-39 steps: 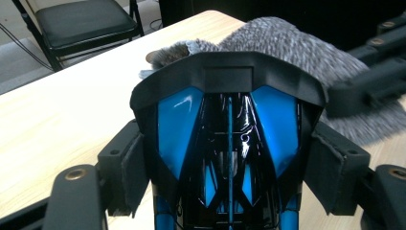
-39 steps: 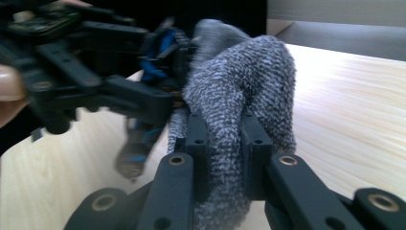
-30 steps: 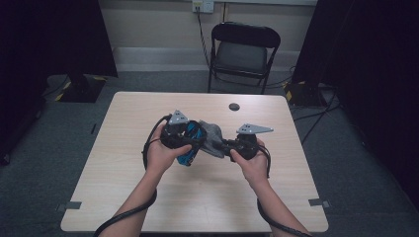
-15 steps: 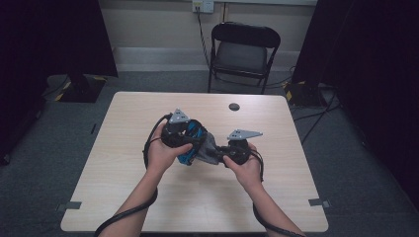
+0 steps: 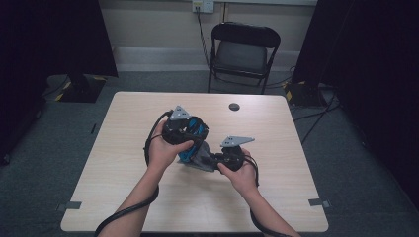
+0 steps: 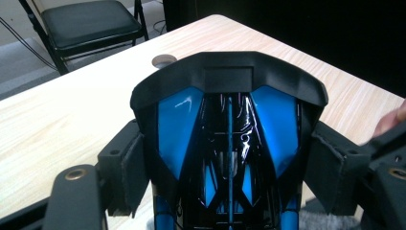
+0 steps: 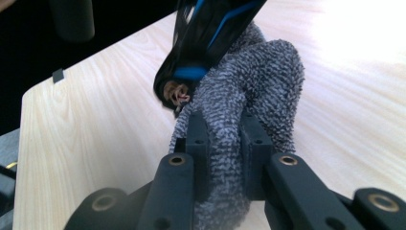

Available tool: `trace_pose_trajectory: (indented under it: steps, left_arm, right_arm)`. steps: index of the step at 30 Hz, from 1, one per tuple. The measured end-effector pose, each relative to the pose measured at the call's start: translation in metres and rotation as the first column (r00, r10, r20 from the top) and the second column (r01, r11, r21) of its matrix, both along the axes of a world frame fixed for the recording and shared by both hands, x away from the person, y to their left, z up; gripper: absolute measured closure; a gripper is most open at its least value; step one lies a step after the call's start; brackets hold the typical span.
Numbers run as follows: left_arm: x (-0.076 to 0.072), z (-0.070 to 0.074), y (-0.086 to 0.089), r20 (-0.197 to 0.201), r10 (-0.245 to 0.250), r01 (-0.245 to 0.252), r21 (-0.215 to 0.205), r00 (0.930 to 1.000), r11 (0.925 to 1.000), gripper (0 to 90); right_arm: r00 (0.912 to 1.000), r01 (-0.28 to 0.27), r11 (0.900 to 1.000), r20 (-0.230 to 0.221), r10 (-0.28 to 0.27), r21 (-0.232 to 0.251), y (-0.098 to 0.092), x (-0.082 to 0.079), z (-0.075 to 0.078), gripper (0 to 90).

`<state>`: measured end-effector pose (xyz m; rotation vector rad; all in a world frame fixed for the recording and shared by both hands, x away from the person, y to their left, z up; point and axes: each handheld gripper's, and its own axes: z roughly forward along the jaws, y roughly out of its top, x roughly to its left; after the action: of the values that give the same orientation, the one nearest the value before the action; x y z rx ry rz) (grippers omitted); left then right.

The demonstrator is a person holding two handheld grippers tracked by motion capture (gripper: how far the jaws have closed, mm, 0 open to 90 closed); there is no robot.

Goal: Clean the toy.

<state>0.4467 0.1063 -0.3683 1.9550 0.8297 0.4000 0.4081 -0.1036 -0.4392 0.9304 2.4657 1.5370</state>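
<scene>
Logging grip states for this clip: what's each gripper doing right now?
Left gripper: closed on the blue and black device.
Right gripper: shut on the grey fuzzy cloth.

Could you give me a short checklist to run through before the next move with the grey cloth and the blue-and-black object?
1. Left gripper clamps the blue-and-black object between both pads: ok.
2. Right gripper shut on the grey cloth: ok.
3. Cloth touches the object: ok, seen in the right gripper view.
4. Cloth covers the part to be wiped: cannot tell.
5. Small dark disc on the table lies apart from both hands: ok.
</scene>
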Motion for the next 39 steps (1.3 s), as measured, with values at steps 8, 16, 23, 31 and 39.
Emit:
trace_pose_trajectory:
  steps: [8,16,23,31,39]
  left_arm:
    - [-0.001,0.007,0.0,0.014,0.003,-0.003,-0.023,0.9999,0.9997,25.5]
    - [-0.004,0.013,0.003,0.022,-0.007,0.007,-0.02,0.9997,0.9998,25.5]
    - [-0.006,0.008,0.005,0.015,-0.011,0.011,-0.013,0.9998,0.9998,25.5]
    - [-0.009,-0.003,0.003,-0.007,-0.019,0.019,-0.011,0.9998,0.9998,25.5]
    - [-0.013,-0.013,-0.001,-0.018,-0.035,0.035,-0.002,0.9992,0.9994,25.5]
  right_arm:
    - [0.9997,-0.02,0.999,-0.013,0.02,-0.034,0.001,-0.001,-0.006,77.6]
    - [0.9976,0.069,0.996,0.001,-0.069,-0.06,-0.021,0.009,-0.001,77.5]
    - [0.9813,0.19,0.982,0.028,-0.19,0.014,-0.051,0.022,0.021,77.5]
    - [0.9714,0.226,0.972,0.06,-0.23,0.069,-0.063,0.027,0.042,77.4]
    - [0.9636,0.244,0.965,0.088,-0.252,0.093,-0.063,0.028,0.058,77.5]
